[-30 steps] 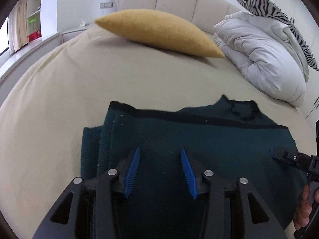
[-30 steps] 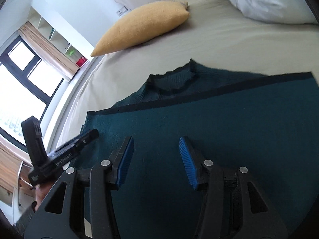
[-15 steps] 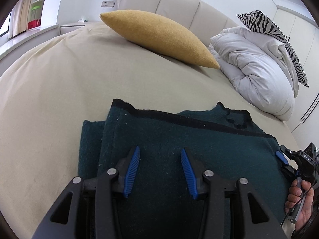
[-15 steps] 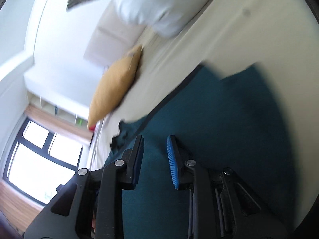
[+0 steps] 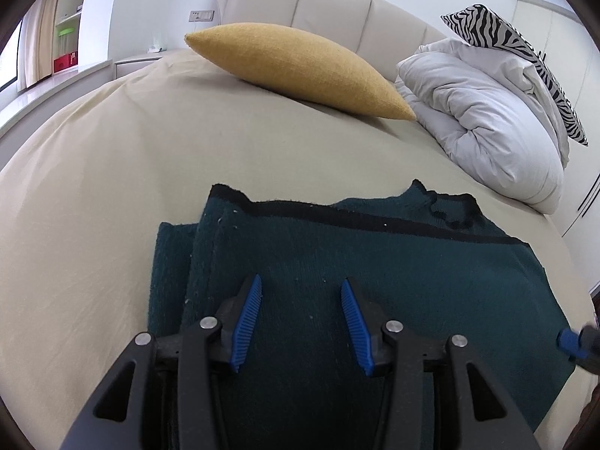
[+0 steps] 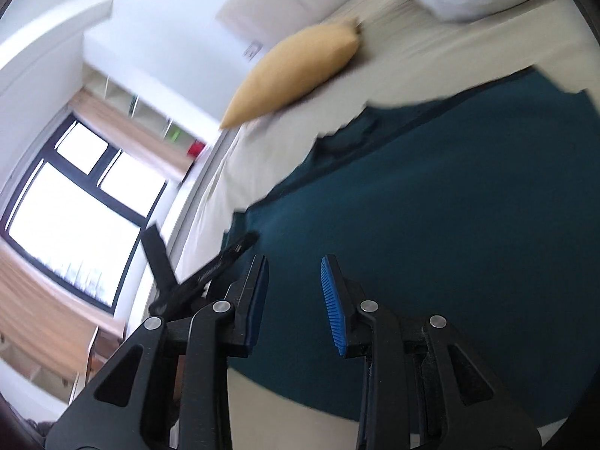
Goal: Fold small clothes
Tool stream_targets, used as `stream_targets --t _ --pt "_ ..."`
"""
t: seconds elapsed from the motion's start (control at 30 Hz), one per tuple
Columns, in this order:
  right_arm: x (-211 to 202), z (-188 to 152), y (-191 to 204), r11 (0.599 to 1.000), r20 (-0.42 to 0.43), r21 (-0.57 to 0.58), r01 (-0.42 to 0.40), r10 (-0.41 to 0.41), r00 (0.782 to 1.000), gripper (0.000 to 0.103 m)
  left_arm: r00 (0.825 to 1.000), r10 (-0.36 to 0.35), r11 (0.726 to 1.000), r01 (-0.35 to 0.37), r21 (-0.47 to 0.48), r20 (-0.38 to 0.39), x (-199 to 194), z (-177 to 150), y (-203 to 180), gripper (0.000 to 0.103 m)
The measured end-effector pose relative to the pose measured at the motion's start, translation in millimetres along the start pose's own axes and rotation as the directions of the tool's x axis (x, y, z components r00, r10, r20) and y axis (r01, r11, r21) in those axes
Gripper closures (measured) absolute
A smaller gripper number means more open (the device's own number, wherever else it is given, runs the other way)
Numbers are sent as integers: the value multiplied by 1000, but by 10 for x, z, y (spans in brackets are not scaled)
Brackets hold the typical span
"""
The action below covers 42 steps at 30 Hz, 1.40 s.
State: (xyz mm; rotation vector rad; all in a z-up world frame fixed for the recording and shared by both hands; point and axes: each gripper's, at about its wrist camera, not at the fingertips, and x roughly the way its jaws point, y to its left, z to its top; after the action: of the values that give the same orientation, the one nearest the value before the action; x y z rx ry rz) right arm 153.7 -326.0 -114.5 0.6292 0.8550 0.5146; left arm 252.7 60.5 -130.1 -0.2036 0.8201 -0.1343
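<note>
Teal sweater (image 5: pixel 393 262) folded, left gripper (image 5: pixel 300 318) jaws apart, right gripper (image 6: pixel 294 300) jaws just reopening, empty, window (image 6: pixel 71 202) right-view only

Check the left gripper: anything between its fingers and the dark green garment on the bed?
Nothing visible. The left gripper is open directly over the folded green garment, with only bare knit between its blue pads. The yellow pillow and white duvet lie well beyond the garment's far edge.

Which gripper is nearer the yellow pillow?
Left. The left gripper hangs over the sweater, on the side toward the pillow; the right gripper is at the sweater's opposite edge.
</note>
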Motion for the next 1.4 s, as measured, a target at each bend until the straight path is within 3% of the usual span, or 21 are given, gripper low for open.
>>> stream_targets --t 0.1,0.17,0.2,0.3,0.37,0.47,0.53,0.6,0.7,0.8,0.83,0.9,1.0,1.13,1.27,1.4 --pt "495 -195 74 1000 -124 -5 15 -15 992 75 1000 8 1000 -8 10 -1 -11 -18 -6 55" --pt "571 -311 -93 999 -138 47 14 -8 990 79 1000 6 1000 -6 14 -2 -20 -30 -4 55" --pt "524 -313 -217 995 -110 89 -36 46 993 79 1000 3 1000 -3 13 -1 -26 -34 2 55" --pt "231 -261 -514 984 -9 174 -49 51 999 80 1000 -4 1000 4 6 -2 -36 -37 19 55" --pt "-38 -222 -735 975 71 224 -10 -7 997 80 1000 1 1000 -1 8 -7 -43 -35 8 55" --pt "-494 -229 -1072 939 176 339 65 -132 976 79 999 5 1000 -5 -3 -33 -159 -51 -1 55" --pt "-710 -240 -1077 930 214 354 100 -184 959 76 999 2 1000 -2 18 -39 -353 -139 -86 55" --pt "-748 -287 -945 936 216 334 109 -189 958 74 998 -38 999 39 30 -45 -536 -246 -208 54" --pt "-567 -346 -608 968 180 242 61 -107 978 74 989 -137 990 138 18 -48 -770 -410 -436 47" --pt "-96 -367 -160 991 66 137 -9 0 998 72 988 -121 991 125 39 -92 -698 -526 -533 46" --pt "-75 -364 -141 992 34 121 -22 18 999 72 990 -95 994 100 37 -109 -644 -565 -487 47" --pt "130 -384 -87 994 -35 102 -34 37 999 72 988 -107 994 109 11 -110 -624 -608 -355 56" --pt "244 -427 -356 982 -65 186 13 0 998 72 988 -109 994 110 1 -110 -708 -623 -219 61" --pt "-12 -482 -839 939 46 340 -57 45 998 73 989 -98 995 99 11 -115 -788 -678 -152 61" --pt "-348 -440 -1039 930 116 367 -6 -39 993 73 992 -66 997 70 32 -111 -866 -756 -148 61" --pt "-831 -554 -1180 916 184 392 84 -168 969 69 993 -51 998 54 28 -105 -937 -784 -87 60"
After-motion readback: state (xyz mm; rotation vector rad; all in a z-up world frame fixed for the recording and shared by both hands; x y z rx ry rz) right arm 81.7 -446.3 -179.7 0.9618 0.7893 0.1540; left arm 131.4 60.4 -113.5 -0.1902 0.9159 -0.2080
